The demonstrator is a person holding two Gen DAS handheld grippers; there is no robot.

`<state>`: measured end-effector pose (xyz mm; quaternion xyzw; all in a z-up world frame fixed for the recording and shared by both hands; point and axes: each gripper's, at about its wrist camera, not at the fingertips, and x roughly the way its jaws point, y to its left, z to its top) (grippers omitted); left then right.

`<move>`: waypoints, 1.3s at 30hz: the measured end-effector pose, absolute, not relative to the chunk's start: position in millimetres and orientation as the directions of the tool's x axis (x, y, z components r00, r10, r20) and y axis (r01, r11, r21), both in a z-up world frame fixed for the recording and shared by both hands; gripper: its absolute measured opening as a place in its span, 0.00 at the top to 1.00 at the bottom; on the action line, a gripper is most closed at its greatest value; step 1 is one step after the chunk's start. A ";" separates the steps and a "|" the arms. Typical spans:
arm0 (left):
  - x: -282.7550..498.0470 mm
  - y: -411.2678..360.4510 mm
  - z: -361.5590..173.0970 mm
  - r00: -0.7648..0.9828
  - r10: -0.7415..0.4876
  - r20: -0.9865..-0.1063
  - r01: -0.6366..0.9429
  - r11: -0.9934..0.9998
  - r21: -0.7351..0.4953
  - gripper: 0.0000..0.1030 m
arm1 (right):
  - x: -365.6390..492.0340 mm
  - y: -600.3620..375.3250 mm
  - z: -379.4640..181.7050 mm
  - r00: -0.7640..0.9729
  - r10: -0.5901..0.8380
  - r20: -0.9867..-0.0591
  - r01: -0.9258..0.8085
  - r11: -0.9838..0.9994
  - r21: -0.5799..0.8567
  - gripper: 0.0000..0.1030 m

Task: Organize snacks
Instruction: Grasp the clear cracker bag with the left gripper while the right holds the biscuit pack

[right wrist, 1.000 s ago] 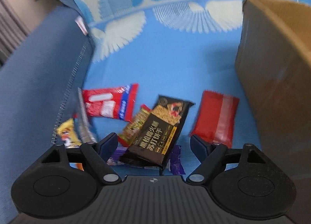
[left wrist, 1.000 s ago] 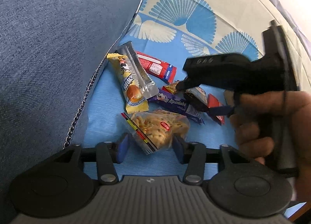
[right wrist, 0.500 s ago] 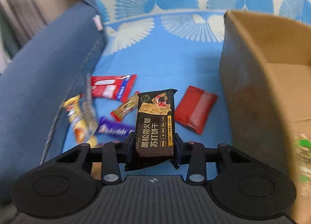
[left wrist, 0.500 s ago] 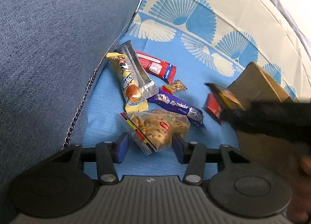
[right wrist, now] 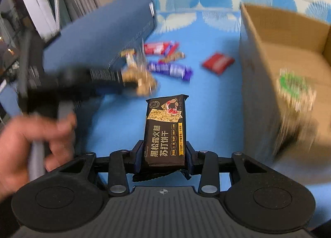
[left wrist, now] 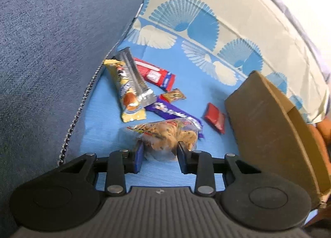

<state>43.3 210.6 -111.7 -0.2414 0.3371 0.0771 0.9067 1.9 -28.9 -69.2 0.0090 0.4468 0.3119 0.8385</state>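
Left gripper (left wrist: 158, 151) is squeezing the clear cookie bag (left wrist: 165, 134) between its blue pads, jaws having just been closing in on it, bag bulging up out of the narrow gap and sitting on the blue sheet (left wrist: 186, 85). Right gripper (right wrist: 163, 155) is clamping the black cracker pack (right wrist: 164, 132) by its lower end, jaws narrowed around it, pack sticking up and forward above the sheet, not touching it. In the right wrist view a person's hand (right wrist: 31, 134) is gripping the handle of the left tool at far left, blurred. Just beyond the cookie bag the purple bar (left wrist: 171, 112) is lying flat, one end under the bag's edge. Next out, the yellow sausage snack (left wrist: 126, 93) and the silver stick pack (left wrist: 134, 76) are lying side by side, overlapping, close to the denim cushion (left wrist: 51, 52) seam. The small brown-gold packet (left wrist: 172, 95) is sitting between the purple bar and the red-blue wafer pack (left wrist: 155, 74). The red square packet (left wrist: 215, 118) is lying alone just beside the cardboard box (left wrist: 264, 118), which is standing open at right; inside it something green-labelled (right wrist: 293, 85) is showing, too blurred to identify. Farthest back the fan-print fabric is rising behind everything.
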 end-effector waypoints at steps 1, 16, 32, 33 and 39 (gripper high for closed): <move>42.7 210.6 -111.3 0.763 -0.043 -0.645 -0.289 0.870 -0.400 0.64 | -1.1 -28.0 -76.7 0.404 0.519 -0.754 -0.516 0.809 0.281 0.60; 59.9 183.4 -122.5 0.662 -0.135 -0.737 -0.188 0.922 -0.338 0.29 | 3.8 -28.6 -101.0 0.387 0.481 -0.787 -0.503 0.825 0.257 0.53; 67.1 188.5 -128.0 0.686 -0.178 -0.706 -0.200 0.886 -0.418 0.17 | -0.6 -18.6 -103.1 0.404 0.457 -0.792 -0.572 0.802 0.171 0.48; 67.6 188.5 -128.3 0.687 -0.177 -0.704 -0.203 0.884 -0.420 0.17 | -1.2 -18.6 -103.2 0.407 0.456 -0.792 -0.577 0.800 0.165 0.48; 69.1 184.3 -128.3 0.695 -0.170 -0.699 -0.189 0.894 -0.406 0.25 | -7.7 -15.3 -104.3 0.430 0.436 -0.791 -0.607 0.788 0.103 0.51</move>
